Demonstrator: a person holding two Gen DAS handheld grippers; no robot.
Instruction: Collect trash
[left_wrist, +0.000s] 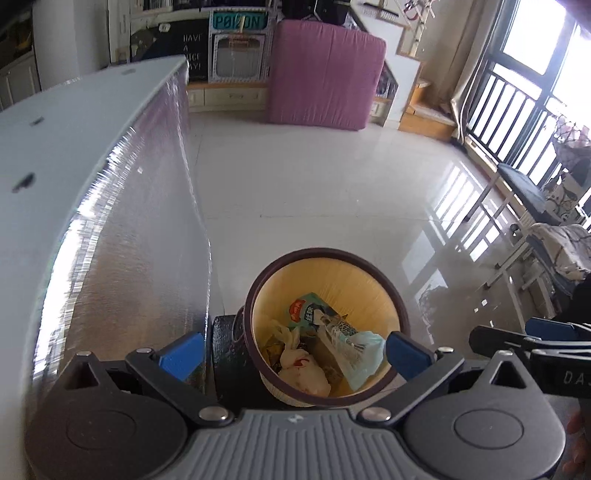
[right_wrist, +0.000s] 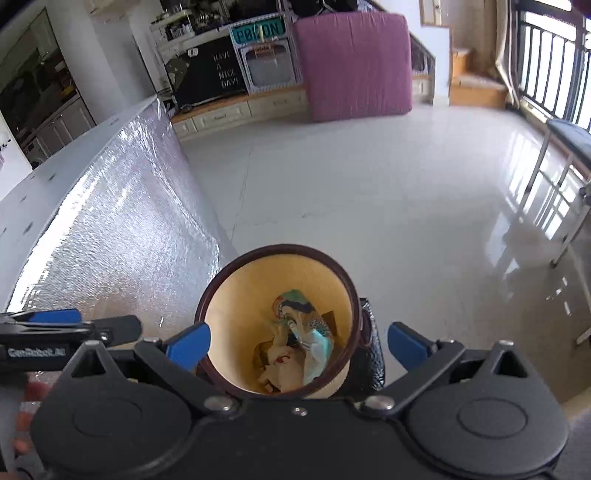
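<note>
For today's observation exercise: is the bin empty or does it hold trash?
It holds trash: wrappers and crumpled tissue lie inside the bin.

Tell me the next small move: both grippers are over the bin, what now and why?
Probably lift both away from the bin to look for more trash. The left gripper and right gripper are open and empty, and the wrappers and crumpled tissue already lie inside.

trash (left_wrist: 314, 343) in the bin (left_wrist: 325, 258), counter (left_wrist: 110, 206) to its left, mattress (left_wrist: 325, 70) far behind
</note>
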